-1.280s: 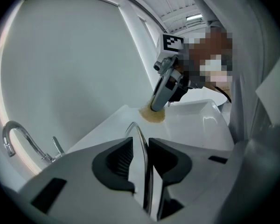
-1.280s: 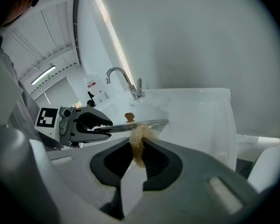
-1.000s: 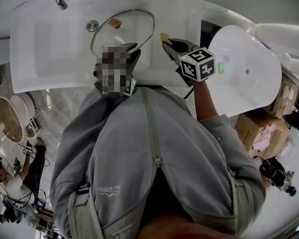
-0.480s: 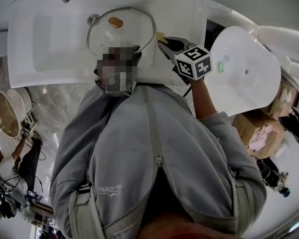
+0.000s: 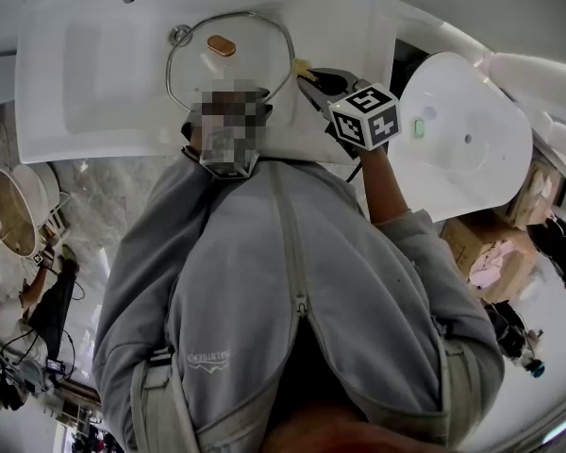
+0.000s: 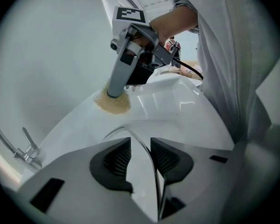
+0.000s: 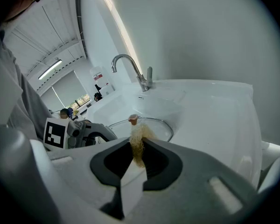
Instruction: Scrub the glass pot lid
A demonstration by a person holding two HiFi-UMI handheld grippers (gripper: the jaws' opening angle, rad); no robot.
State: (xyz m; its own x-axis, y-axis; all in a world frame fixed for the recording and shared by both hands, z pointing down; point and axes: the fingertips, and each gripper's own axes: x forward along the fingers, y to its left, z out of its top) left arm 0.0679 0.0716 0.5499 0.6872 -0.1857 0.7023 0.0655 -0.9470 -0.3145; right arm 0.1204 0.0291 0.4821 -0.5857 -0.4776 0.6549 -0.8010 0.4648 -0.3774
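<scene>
**Left gripper [image 6: 140, 146] loose around the lid's rim, scrub pad [image 6: 113, 102] parked beside it**

In the left gripper view, the jaws stood apart and had just been opening. The metal rim of the glass pot lid [image 6: 153, 171] ran between them, close to one pad and clear of the other, so nothing was clamped. Beyond, the right gripper [image 6: 114, 93] held the tan scrub pad down on the white sink [image 6: 177, 101], past the lid's rim and not on the glass.

In the right gripper view, the jaws were closed on the scrub pad [image 7: 138, 146], its fibres bunched between the pads. The lid [image 7: 154, 127] lay ahead with its knob [image 7: 133, 120] up and the tap [image 7: 130, 66] behind.

In the head view, the lid [image 5: 255, 55] lay in the sink [image 5: 94, 83] toward its near edge. The right gripper [image 5: 309, 78] sat just off the lid's right rim. A mosaic patch covered most of the left gripper.

The step in hand looked like steadying the lid before scrubbing. The next move would likely call for a firm hold on the rim, then the pad carried over the rim onto the glass.
</scene>
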